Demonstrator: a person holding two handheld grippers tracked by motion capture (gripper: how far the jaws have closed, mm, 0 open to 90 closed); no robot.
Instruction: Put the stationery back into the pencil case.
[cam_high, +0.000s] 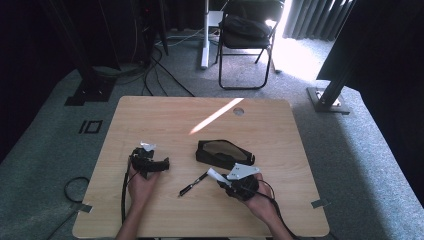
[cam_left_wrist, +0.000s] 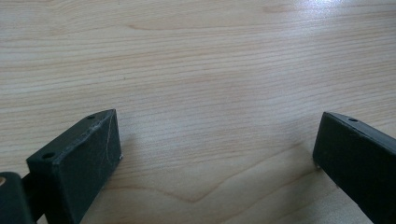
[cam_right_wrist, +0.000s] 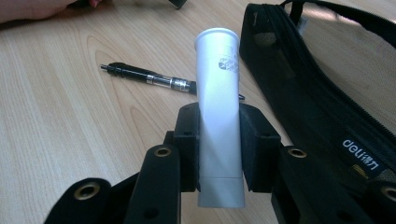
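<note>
White tube (cam_right_wrist: 218, 116) between right tool (cam_right_wrist: 219, 140) pads (clamped)

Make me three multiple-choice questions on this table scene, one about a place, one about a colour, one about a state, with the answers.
1. Where does the pen lie?
A. inside the pouch
B. on the table between the two hands
C. on the floor

2. What colour is the tube?
A. white
B. red
C. green

3. How are the left tongs?
A. shut on the pen
B. shut on the pouch
C. open over bare wood

Answers: 1 B, the high view shows it on the table beside the pouch. 2 A, it is white in the right tongs. 3 C, nothing sits between the jaws.
</note>
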